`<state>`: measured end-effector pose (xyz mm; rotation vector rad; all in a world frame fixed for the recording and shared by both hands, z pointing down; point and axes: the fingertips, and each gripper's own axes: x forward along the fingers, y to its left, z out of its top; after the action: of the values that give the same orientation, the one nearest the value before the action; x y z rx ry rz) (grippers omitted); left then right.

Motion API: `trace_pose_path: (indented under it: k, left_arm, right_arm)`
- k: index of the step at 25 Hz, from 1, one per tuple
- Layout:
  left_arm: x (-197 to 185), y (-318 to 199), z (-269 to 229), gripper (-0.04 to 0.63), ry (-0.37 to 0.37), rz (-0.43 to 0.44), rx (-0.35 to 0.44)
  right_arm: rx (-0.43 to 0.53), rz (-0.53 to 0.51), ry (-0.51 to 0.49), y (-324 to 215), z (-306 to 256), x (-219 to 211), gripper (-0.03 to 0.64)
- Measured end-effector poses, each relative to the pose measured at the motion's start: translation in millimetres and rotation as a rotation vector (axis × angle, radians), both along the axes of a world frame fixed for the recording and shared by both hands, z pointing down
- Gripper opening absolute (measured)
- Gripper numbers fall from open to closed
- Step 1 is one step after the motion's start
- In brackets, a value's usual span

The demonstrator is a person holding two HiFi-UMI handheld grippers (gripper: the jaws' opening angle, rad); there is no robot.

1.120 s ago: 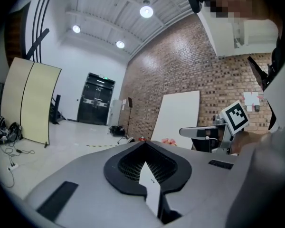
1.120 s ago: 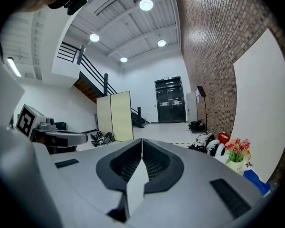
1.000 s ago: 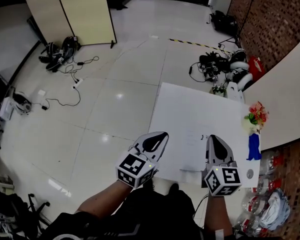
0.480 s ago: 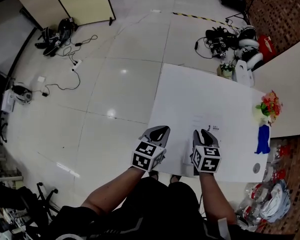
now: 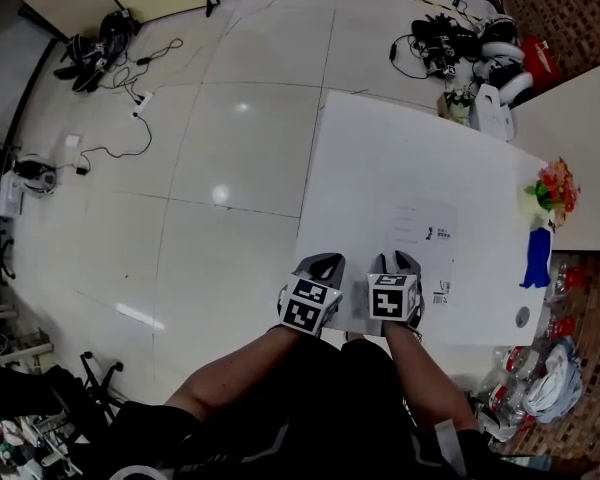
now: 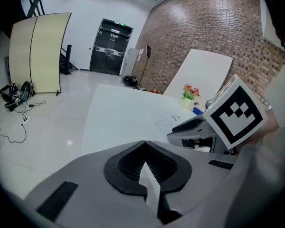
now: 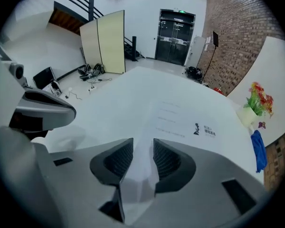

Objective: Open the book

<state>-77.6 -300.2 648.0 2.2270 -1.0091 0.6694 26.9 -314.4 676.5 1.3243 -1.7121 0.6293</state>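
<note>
Both claws now sit lower, at the near edge of the bench (image 5: 380,148): left claw (image 5: 323,263) clenched on nothing, right claw (image 5: 398,260) just opened wide over the closed book (image 5: 427,238) lying flat, so lifting its cover seems next.

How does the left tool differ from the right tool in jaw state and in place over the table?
The left tool has its jaws together; the right tool has them apart, they have just been opening and hold nothing. The left tool is over bare table; the right tool is over the white book. Both point down, side by side.
</note>
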Motion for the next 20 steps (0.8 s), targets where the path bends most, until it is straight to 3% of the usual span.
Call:
trace_pose_path:
  k: [9,20]
  left_arm:
    - [3.4,7.6,6.6,-0.005,0.015,0.059,-0.009]
    - [-0.5,5.4,2.3,-0.006,0.055,0.057,0.001]
  right_arm:
    - [-0.017,0.065,0.071,-0.4,8.5,2.6,0.094]
    - [-0.021,0.187,-0.041,-0.1,7.5,6.1,0.086]
